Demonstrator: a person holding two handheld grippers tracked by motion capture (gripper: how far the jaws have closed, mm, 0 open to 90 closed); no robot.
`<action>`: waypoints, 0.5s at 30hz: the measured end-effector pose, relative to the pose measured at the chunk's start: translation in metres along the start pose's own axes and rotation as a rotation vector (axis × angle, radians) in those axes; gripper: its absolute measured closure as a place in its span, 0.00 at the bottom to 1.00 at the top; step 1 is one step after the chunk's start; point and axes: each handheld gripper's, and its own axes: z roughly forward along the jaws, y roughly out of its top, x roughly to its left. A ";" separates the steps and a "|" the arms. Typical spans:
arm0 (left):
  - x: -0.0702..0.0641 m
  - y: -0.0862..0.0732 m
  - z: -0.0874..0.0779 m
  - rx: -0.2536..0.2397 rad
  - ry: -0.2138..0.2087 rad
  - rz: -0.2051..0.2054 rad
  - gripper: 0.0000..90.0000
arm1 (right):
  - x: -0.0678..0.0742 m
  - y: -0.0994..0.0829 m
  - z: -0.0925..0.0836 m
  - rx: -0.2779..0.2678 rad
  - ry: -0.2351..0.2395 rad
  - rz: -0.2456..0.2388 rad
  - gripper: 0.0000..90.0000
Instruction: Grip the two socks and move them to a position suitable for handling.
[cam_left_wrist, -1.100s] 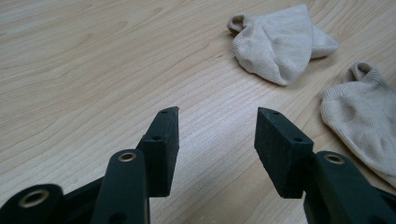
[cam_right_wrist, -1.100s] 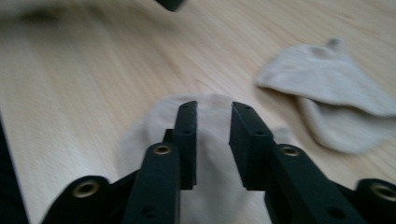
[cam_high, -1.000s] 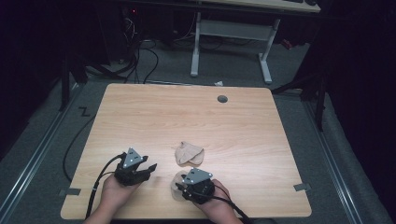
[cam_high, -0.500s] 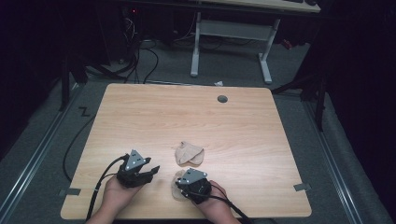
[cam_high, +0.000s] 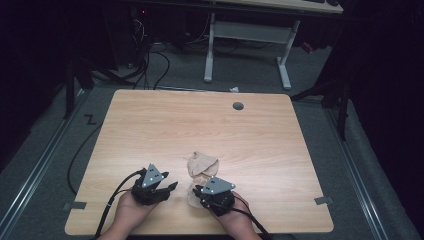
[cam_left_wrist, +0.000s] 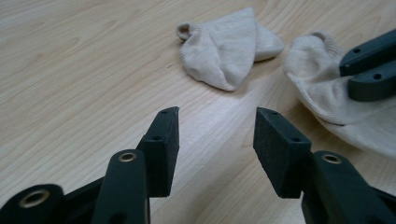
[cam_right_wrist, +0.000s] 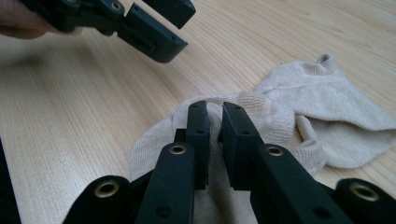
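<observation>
Between the right claw (cam_right_wrist: 214, 112) jaws, the near sock (cam_right_wrist: 154, 140) cuff just got pinched, ready for lifting; left claw (cam_left_wrist: 217, 126) gapes empty.

A light wooden table (cam_high: 150, 130) is standing on a grey carpeted floor (cam_high: 45, 165), with a round dark cable hole (cam_high: 238, 106) sitting near its far edge. Beyond it, a white desk frame (cam_high: 247, 35) is resting on two feet, while black cables (cam_high: 150, 55) are lying tangled on the floor in the dark far-left area. A small scrap of white (cam_high: 234, 89) is lying on the floor just behind the table's far edge.
</observation>
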 end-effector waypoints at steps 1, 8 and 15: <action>-0.001 0.000 0.001 0.002 -0.001 0.006 0.56 | -0.001 0.000 0.000 -0.002 -0.001 0.002 0.91; -0.004 0.000 0.005 0.016 -0.002 0.017 0.56 | -0.001 -0.004 0.004 0.025 0.005 -0.002 0.90; -0.002 -0.001 0.004 0.018 -0.008 -0.001 0.56 | 0.001 -0.005 0.007 0.034 0.023 0.001 0.90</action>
